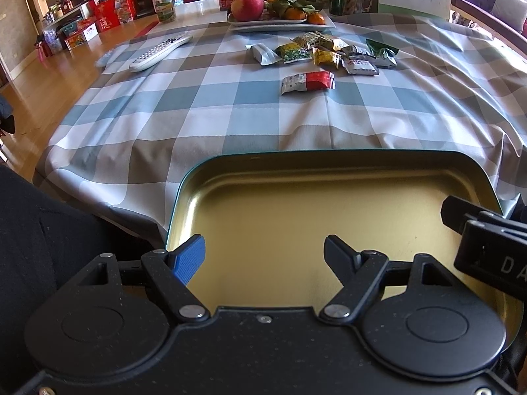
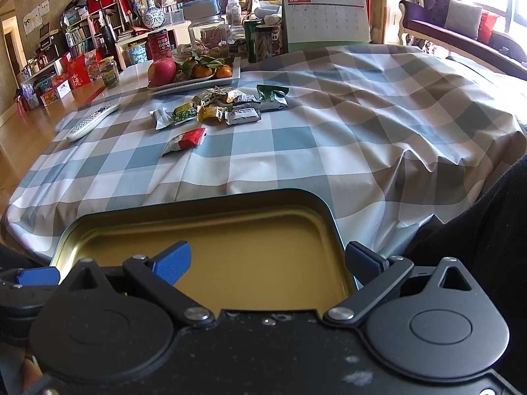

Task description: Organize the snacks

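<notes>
An open tin (image 1: 329, 217) with a gold inside and a teal rim sits at the near edge of the checked tablecloth; nothing lies in it. My left gripper (image 1: 266, 253) hangs open over its near left part. My right gripper (image 2: 268, 260) is open wide, one finger inside the tin (image 2: 250, 250) and the other outside its right wall. A red and white snack packet (image 1: 308, 82) (image 2: 184, 141) lies alone mid-table. Behind it is a loose pile of several snack packets (image 1: 329, 52) (image 2: 224, 105). Each gripper shows at the edge of the other's view.
A white remote (image 1: 158, 52) (image 2: 92, 120) lies far left near the table edge. A white plate (image 1: 283, 26) (image 2: 197, 82) with an apple and tangerines stands behind the snacks, with jars, cans and a desk calendar (image 2: 326, 16) beyond. The cloth is wrinkled at right.
</notes>
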The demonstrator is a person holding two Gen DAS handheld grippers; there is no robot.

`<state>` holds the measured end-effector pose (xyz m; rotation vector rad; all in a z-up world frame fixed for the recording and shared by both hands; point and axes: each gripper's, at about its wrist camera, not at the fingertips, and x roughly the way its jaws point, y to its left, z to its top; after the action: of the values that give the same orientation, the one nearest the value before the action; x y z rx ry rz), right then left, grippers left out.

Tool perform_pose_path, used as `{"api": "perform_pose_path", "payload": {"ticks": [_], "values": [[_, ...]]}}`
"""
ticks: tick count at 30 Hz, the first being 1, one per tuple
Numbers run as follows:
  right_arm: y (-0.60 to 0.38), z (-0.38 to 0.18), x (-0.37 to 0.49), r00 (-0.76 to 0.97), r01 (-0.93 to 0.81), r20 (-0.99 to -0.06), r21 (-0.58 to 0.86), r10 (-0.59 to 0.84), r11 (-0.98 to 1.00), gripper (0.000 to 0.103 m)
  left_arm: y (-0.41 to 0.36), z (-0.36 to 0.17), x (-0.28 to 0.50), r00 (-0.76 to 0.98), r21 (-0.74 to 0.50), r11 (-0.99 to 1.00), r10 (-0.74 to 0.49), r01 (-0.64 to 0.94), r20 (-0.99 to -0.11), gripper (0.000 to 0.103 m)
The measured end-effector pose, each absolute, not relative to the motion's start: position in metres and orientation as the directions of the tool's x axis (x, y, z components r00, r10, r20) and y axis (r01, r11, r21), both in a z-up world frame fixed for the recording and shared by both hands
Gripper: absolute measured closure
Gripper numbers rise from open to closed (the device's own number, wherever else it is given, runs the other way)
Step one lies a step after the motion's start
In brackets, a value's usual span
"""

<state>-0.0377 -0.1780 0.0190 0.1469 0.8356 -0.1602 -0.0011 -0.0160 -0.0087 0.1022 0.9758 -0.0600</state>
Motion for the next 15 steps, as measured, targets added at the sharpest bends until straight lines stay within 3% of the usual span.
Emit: {"api": "perform_pose_path", "payload": {"ticks": [15], "values": [[-0.1766, 0.0176, -0.0328, 0.618, 0.174, -0.785, 0.073, -0.052, 0.982, 0.0, -0.0207, -0.007, -0.0014, 0.527, 0.093, 0.989, 0.019, 0.114, -0.85, 0.023]]}}
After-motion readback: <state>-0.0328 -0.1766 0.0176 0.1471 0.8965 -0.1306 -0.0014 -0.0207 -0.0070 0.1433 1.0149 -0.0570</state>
